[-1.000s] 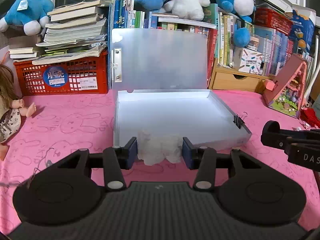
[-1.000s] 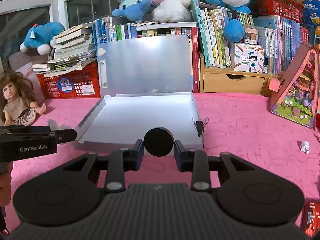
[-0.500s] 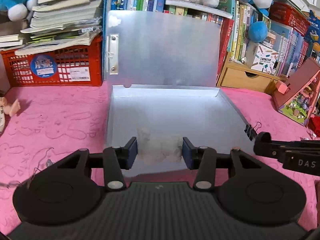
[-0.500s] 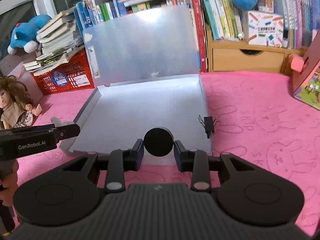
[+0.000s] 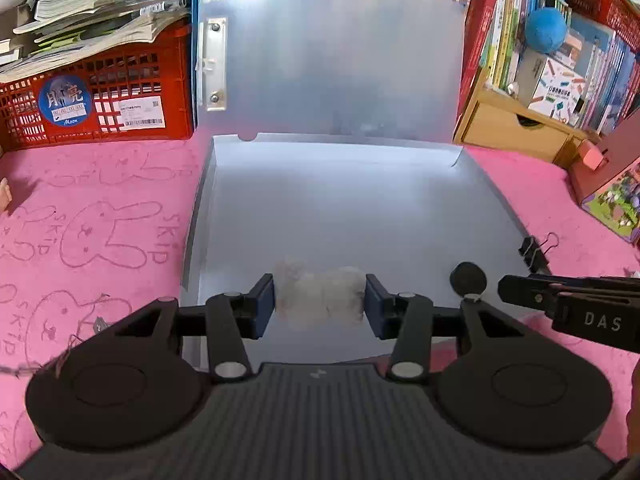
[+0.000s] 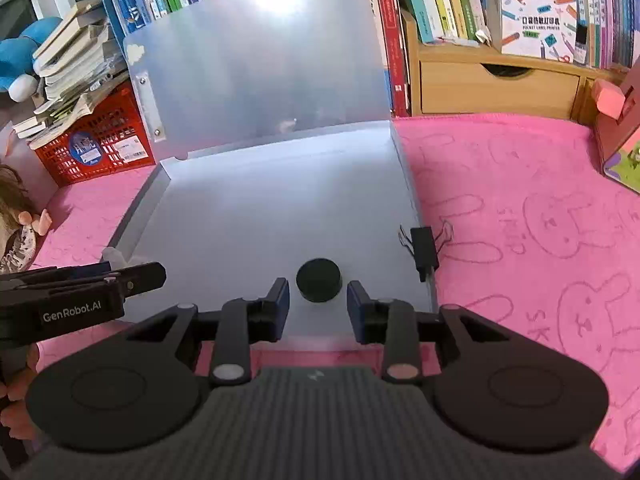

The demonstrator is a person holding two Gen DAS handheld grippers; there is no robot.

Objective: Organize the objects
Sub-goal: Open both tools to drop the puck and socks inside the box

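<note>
Translucent grey plastic forms the open file box (image 5: 352, 216), which is laid flat on the pink rabbit-print cloth (image 5: 104, 216) with its lid (image 5: 332, 52) propped upright against the row of books (image 6: 432, 0) behind. One crumpled white paper wad (image 5: 320, 294) is clamped between the pads of the left gripper (image 5: 320, 300) above the near part of the box floor; whether the wad touches the floor cannot be told. One black round cap (image 6: 319, 279) is seen on the box floor near its front right corner, just ahead of the right gripper (image 6: 318, 308), whose fingers are spread apart to either side and do not touch it. One black binder clip (image 6: 424, 248) is fixed on the right wall of the box, close beside the cap. To the left of the box one red crate (image 5: 100, 92) is piled with loose books, and a doll (image 6: 16, 216) is partly seen at the left edge. To the right one wooden drawer unit (image 6: 496, 84) and one pink toy house (image 5: 612, 184) are set well apart from the box. Nothing is placed between either gripper and the box floor.
</note>
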